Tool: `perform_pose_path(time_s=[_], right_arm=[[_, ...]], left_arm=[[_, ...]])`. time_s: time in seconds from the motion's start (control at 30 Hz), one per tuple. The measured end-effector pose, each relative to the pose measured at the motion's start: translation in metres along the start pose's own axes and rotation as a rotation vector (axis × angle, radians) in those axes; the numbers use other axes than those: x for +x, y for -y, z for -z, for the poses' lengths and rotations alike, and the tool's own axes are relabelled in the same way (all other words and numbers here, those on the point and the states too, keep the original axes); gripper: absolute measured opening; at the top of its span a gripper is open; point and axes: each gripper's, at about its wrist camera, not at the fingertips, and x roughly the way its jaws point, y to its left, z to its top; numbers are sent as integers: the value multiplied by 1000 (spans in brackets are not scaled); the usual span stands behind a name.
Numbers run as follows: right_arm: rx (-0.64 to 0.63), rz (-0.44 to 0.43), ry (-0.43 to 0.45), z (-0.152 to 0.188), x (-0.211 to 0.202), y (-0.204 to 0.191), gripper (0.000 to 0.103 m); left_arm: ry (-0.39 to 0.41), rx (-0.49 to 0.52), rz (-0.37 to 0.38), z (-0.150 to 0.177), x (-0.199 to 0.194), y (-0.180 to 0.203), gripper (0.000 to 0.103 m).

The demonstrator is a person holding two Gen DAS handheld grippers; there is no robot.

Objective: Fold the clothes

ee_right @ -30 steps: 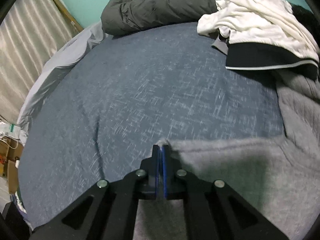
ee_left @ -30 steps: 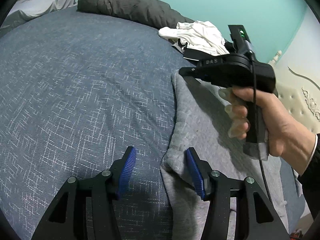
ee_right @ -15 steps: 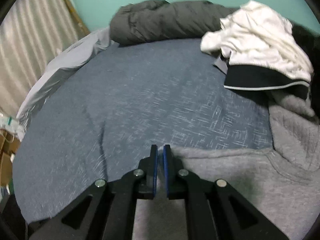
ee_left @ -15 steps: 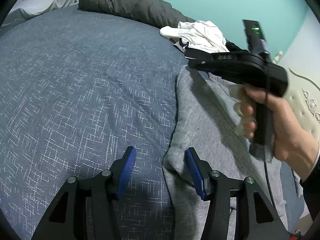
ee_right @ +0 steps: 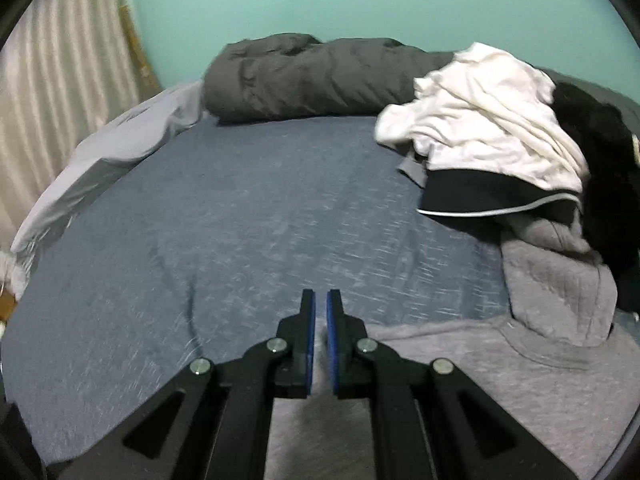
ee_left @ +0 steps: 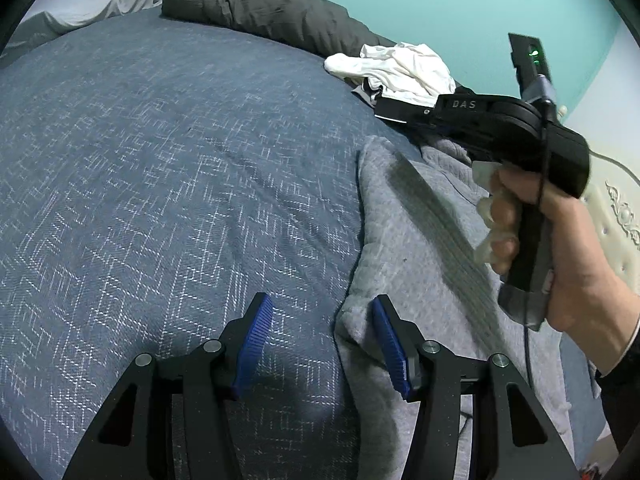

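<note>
A grey hoodie (ee_left: 420, 240) lies flat on the blue bed cover (ee_left: 160, 160), its left edge running up the middle of the left wrist view. My left gripper (ee_left: 324, 332) is open low over the bed, and a folded corner of the hoodie sits just inside the right fingertip (ee_left: 384, 320). A hand (ee_left: 568, 256) holds the right gripper's body above the hoodie. In the right wrist view the right gripper (ee_right: 320, 300) hovers over the hoodie's (ee_right: 500, 380) edge, its pads a narrow gap apart with nothing between them. The hood (ee_right: 560, 280) bunches at the right.
A white garment (ee_right: 488, 120) lies heaped on a black one with white trim (ee_right: 480, 196) at the far right of the bed. A dark grey duvet (ee_right: 312, 76) is rolled along the turquoise wall. A pale sheet (ee_right: 100, 160) and curtain (ee_right: 48, 80) are left; a cream headboard (ee_left: 616, 208) is right.
The right gripper, shut on the hoodie's edge a second ago, has parted its pads, let the cloth drop and risen. The left gripper stays open in the same place.
</note>
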Motion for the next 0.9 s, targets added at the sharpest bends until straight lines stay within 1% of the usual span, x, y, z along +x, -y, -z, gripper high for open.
perform_pose_path(time_s=[0.03,0.07,0.13,0.17,0.27,0.33,0.37,0.43,0.53,0.6,0.67,0.77,0.9], right_arm=[[-24,-23,-34,2,6,-5,5],[-48,-22,-89,5,16,-10,5],[-62,5,-194,11,37,-13,5],[-44,22,-223,13,47,-9,5],[37,45,-236,10,61,10,5],[85,57,-212,4,58,20,5],[104,68,-181,-1,51,24,5],[125,39,-128,-7,33,29,5],[116,24,-94,-7,0,34,5],[126,2,-76,2,-30,38,5],[145,-8,-75,13,-58,42,5],[188,-15,-76,40,-105,59,5],[274,12,-88,93,-164,88,6]], left_arm=[[0,-2,1,0,1,0,56],[1,-3,1,0,2,1,56],[1,-2,-2,1,3,2,56],[1,-1,-3,1,3,2,56],[2,-2,-5,2,5,3,56],[1,-2,-5,2,5,4,56],[-1,-1,-4,2,6,3,56],[-2,-1,-3,1,5,3,56],[-1,2,-5,-1,1,3,56],[2,2,-6,0,-4,2,56],[5,0,-5,2,-10,2,56],[-3,-3,10,7,-19,2,56],[-18,10,18,19,-33,3,56]])
